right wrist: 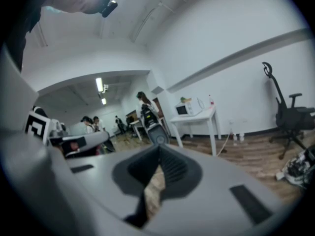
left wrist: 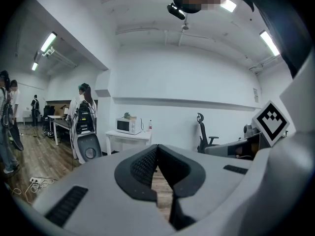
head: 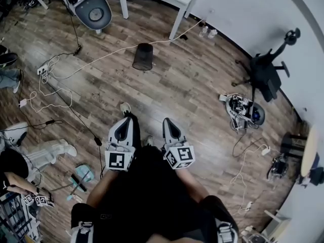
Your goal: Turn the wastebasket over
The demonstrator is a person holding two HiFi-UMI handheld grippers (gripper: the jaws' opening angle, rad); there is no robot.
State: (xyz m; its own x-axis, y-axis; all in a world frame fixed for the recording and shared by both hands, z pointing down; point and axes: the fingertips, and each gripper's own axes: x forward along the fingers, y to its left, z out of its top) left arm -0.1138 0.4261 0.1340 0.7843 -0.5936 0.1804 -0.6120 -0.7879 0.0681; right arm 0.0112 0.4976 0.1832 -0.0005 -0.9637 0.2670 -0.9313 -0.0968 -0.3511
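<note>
So the wastebasket (head: pixel 143 56) sits way off at the far side of the wood-plank floor (head: pixel 177 85), just near the leg of a white table (head: pixel 174 22), with a white cable (head: pixel 101 58) trailing past it. It's black wire mesh, round and tapered. The narrower end seems to be up, but it's too small for me to be sure.

The left gripper (head: pixel 124 128) and right gripper (head: pixel 170 127) are side by side close to the person's body, both aimed roughly toward the basket. Both pairs of jaws are pressed together with nothing between them, only bare floor showing past the ribbed black pads. I'd guess that's because the basket is well out of reach. Smooth grey shells, marker cubes behind.
</note>
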